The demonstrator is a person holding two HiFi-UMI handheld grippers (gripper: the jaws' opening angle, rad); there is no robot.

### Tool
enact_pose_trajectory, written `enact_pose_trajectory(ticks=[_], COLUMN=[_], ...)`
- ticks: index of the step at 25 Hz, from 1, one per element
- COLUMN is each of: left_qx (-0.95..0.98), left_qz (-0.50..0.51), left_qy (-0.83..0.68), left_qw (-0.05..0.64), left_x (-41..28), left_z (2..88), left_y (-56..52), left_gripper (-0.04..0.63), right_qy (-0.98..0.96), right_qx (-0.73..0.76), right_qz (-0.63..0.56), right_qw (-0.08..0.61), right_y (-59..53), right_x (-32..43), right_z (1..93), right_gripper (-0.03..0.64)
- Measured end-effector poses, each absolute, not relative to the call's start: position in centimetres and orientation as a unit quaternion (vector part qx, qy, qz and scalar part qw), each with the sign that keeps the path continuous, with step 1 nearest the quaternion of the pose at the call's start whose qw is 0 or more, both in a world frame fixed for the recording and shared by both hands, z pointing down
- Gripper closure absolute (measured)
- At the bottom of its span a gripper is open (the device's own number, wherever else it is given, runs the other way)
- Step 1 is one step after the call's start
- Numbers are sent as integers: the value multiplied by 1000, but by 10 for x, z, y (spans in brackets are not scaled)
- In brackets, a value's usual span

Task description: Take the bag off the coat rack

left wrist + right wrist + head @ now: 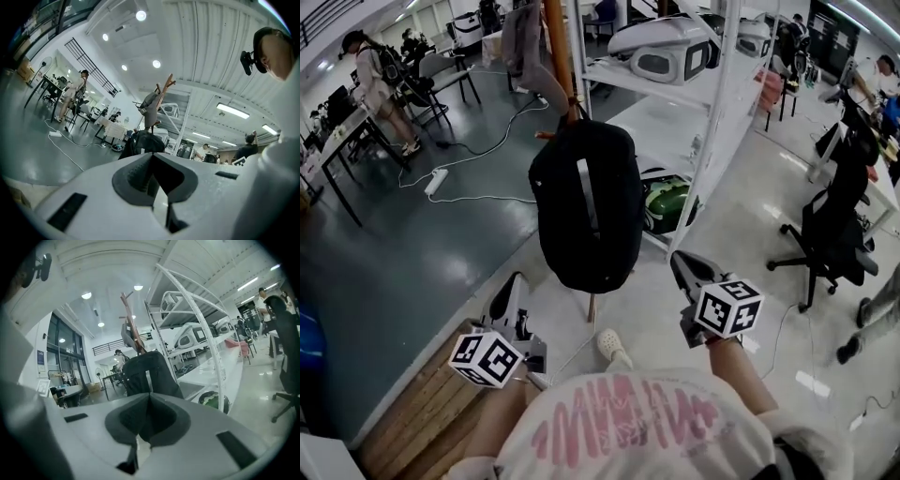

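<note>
Far left on the dark floor lies a white power strip [437,180] with its cable trailing off. Nearer me, at the lower left, is a patch of wooden planking [417,408]. My left gripper [514,281] sits low above its edge, jaws pressed fully together with nothing between them; in the left gripper view its tips [151,155] meet in a closed seam, pointing toward the bag.

In the middle, the black fabric backpack with a grey strip [567,206] hangs from a peg on the brown wooden coat rack [558,47], its bottom clear of the floor. Both grippers are well apart from it.

My right gripper [680,262] is to the right of the bag's lower edge, also fully closed and empty; in the right gripper view [149,397] the backpack [147,371] and rack pole [132,319] stand straight ahead.

Just beyond is a white metal shelving unit [717,112], then a black office chair [834,234].
</note>
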State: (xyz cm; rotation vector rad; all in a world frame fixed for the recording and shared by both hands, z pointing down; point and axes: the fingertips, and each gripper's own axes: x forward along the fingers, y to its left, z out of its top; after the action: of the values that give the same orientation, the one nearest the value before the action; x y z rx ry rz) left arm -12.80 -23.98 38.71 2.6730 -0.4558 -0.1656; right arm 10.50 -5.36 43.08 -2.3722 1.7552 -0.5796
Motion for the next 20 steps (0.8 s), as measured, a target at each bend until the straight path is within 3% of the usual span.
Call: enact_pose_trajectory(ticks=[10,20], left_qx=[967,971], left_qz=[-73,-85], left_qy=[-158,-151], left_qw=[188,167], left_x=[-34,12], left_z=[350,319], left_y=[-315,-372], left_gripper=[592,592], right_qy=[618,643], right_qx=[-761,-747], right_qz=[-173,-130], right_qw=[96,106], right_y=[-159,-224], right_x=[185,230], right_z=[392,346], right_gripper=[611,611])
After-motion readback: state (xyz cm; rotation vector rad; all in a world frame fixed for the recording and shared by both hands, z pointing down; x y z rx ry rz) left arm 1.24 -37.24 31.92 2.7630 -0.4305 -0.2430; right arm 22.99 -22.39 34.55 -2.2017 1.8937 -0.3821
